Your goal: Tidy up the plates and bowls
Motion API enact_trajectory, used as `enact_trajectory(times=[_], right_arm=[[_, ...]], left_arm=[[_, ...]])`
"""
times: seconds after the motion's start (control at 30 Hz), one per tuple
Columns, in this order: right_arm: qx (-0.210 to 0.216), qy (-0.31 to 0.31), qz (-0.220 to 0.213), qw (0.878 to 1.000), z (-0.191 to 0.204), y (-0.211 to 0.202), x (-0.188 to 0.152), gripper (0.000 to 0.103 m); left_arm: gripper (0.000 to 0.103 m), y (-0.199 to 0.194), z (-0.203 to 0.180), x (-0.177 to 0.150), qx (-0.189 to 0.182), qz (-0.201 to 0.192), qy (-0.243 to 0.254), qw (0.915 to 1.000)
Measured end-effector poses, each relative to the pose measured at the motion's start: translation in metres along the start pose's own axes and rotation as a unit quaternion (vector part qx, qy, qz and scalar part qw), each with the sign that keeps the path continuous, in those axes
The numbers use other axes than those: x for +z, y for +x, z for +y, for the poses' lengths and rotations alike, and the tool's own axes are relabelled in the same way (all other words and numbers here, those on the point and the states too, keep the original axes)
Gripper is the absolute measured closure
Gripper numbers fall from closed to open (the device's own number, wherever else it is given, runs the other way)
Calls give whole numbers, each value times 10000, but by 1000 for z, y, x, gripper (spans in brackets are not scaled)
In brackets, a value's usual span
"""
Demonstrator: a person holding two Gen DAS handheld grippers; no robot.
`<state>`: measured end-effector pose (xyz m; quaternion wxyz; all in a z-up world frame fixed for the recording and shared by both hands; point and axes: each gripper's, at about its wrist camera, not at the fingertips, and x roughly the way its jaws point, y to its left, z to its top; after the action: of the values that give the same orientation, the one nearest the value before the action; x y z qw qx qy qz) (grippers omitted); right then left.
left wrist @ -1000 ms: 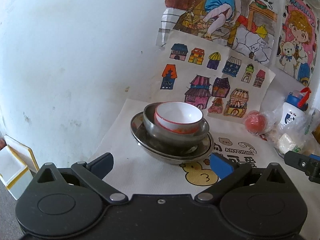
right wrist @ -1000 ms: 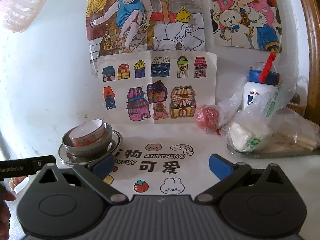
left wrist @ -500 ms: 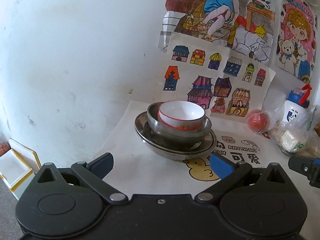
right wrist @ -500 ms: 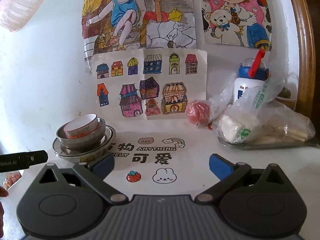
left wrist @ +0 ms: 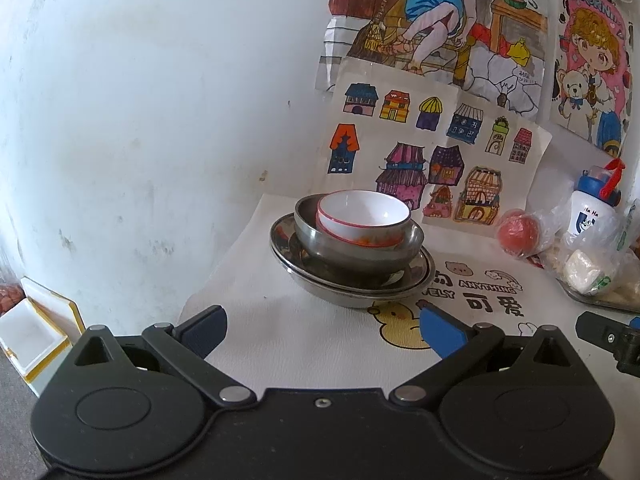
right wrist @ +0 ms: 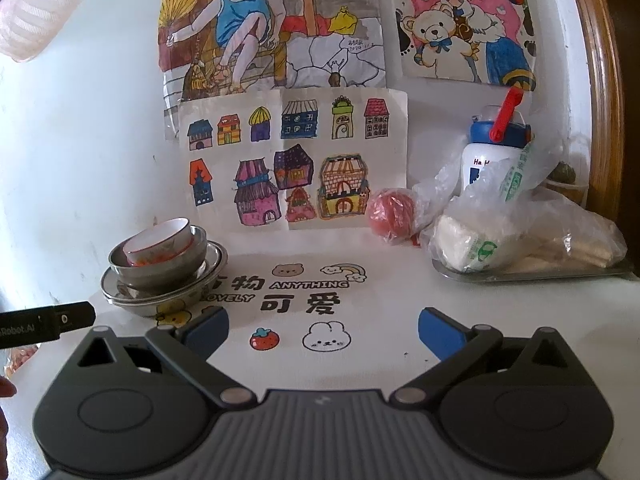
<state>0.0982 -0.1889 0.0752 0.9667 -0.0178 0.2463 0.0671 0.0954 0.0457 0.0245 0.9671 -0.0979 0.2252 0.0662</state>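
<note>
A white bowl with a red rim (left wrist: pixel 362 216) sits tilted inside a steel bowl (left wrist: pixel 356 246), which stands on a steel plate (left wrist: pixel 348 284). The stack is at the table's back left, by the wall. The same stack shows at the left of the right wrist view: white bowl (right wrist: pixel 158 242), steel bowl (right wrist: pixel 160 266), plate (right wrist: pixel 160 294). My left gripper (left wrist: pixel 322 330) is open and empty, a little short of the stack. My right gripper (right wrist: pixel 322 330) is open and empty over the printed tablecloth, to the right of the stack.
A red ball in plastic (right wrist: pixel 390 210), a white bottle with a blue cap (right wrist: pixel 496 152) and bagged food on a steel tray (right wrist: pixel 532 270) fill the back right. Drawings hang on the wall (right wrist: pixel 294 160). White boxes (left wrist: pixel 36 334) lie below the table's left edge.
Both grippers have drawn back a little from the stack, which looks smaller and farther in the left view. Both stay open and the dishes have not moved.
</note>
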Motion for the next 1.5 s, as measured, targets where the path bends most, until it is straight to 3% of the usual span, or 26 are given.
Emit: enact_trajectory(times=[1.5], right_arm=[[65,-36,71,9999,3,5,-2,0]], left_arm=[[1,1,0,1,28,-11,78,10000]])
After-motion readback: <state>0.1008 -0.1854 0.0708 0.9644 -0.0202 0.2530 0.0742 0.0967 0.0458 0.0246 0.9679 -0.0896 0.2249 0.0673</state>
